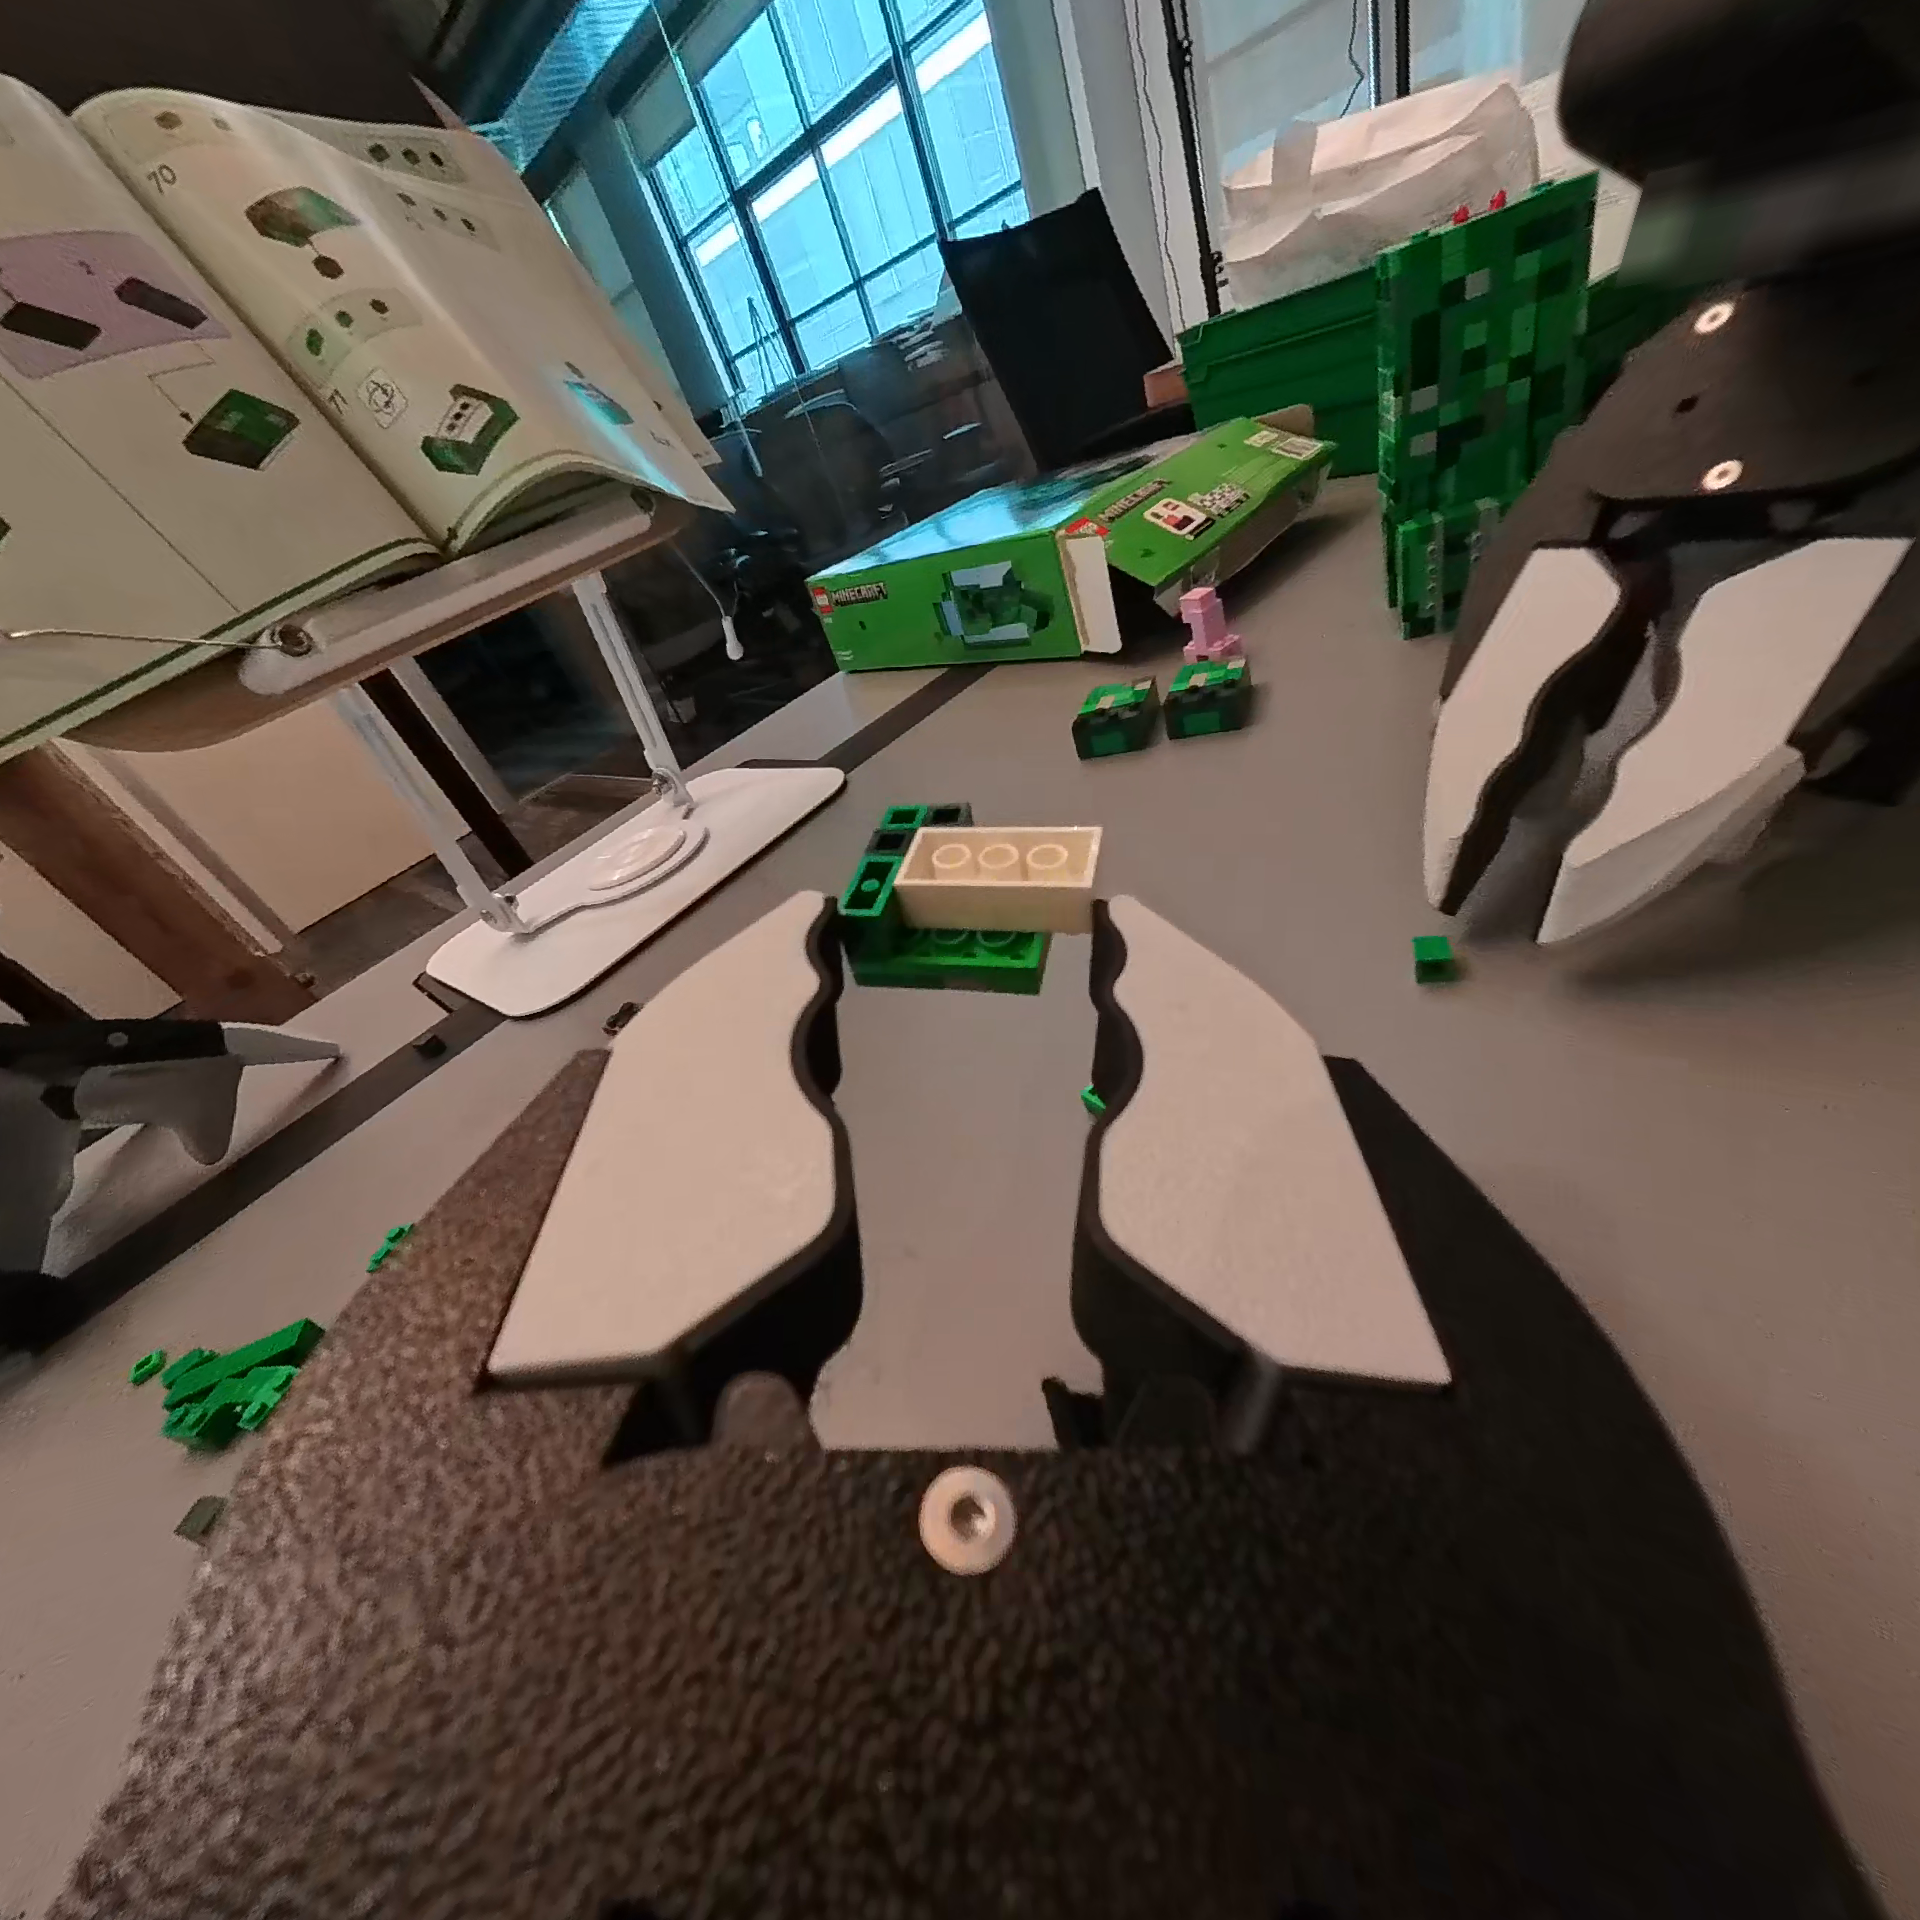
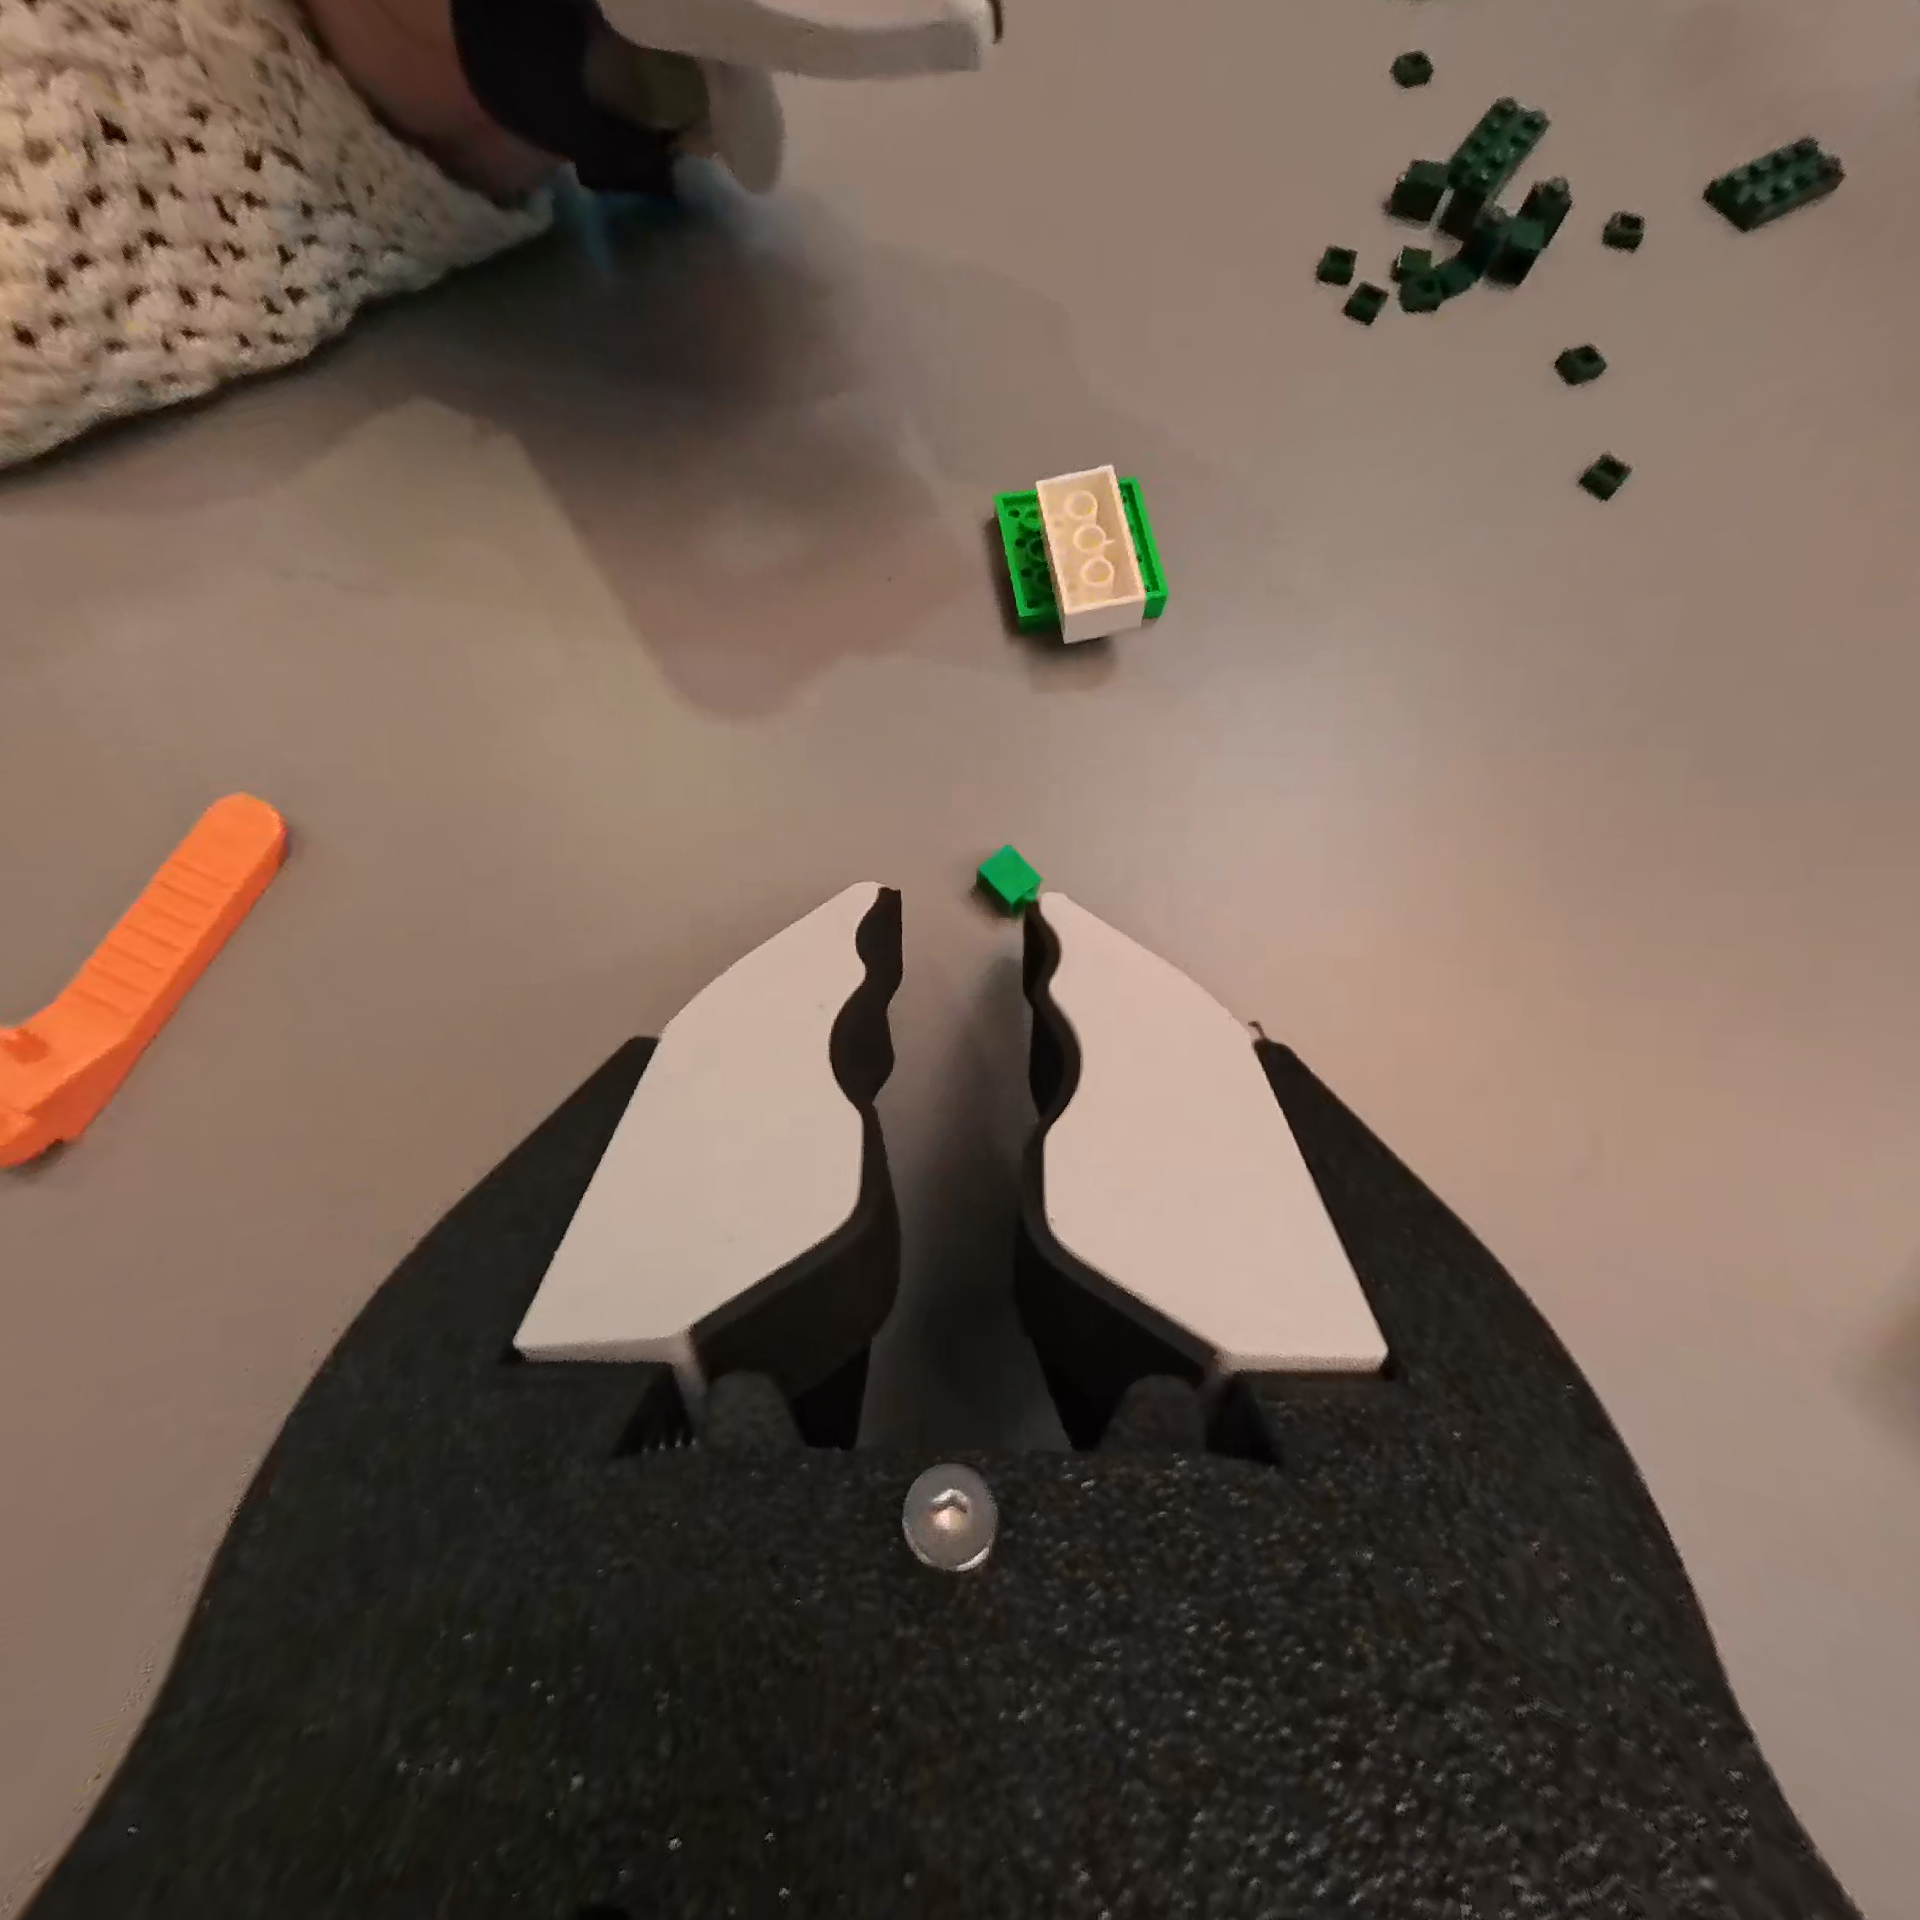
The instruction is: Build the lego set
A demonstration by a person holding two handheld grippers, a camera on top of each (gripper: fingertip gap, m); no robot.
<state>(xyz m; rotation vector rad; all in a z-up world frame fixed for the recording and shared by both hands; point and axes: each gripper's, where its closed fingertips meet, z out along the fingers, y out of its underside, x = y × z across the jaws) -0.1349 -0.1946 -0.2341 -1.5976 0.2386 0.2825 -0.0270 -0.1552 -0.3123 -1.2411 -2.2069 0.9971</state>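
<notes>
Grey tabletop (image 1: pixel 1299 1091) runs under both of my tools, matte and smooth, with a dark seam along its 9 o'clock side. Tall windows (image 1: pixel 831 187) fill the room's far wall at 12 o'clock, dark office chairs below them. At 10 o'clock an instruction booklet (image 1: pixel 260 343) lies open on a white stand (image 1: pixel 623 883). A green set box (image 1: pixel 1039 561) lies flat at 1 o'clock, beside a tall green pixel-pattern build (image 1: pixel 1475 416).

My left gripper (image 1: pixel 961 914) is spread, holding nothing; just past its tips sits the small green assembly (image 1: pixel 945 956) with a white brick (image 1: pixel 997 878) on top. My right gripper (image 2: pixel 961 899) is also parted and empty, a tiny green piece (image 2: pixel 1006 878) just off its tip. Loose dark green pieces (image 2: pixel 1475 208) scatter at 1 o'clock in the right wrist view, an orange brick separator (image 2: pixel 135 966) at 9 o'clock.
</notes>
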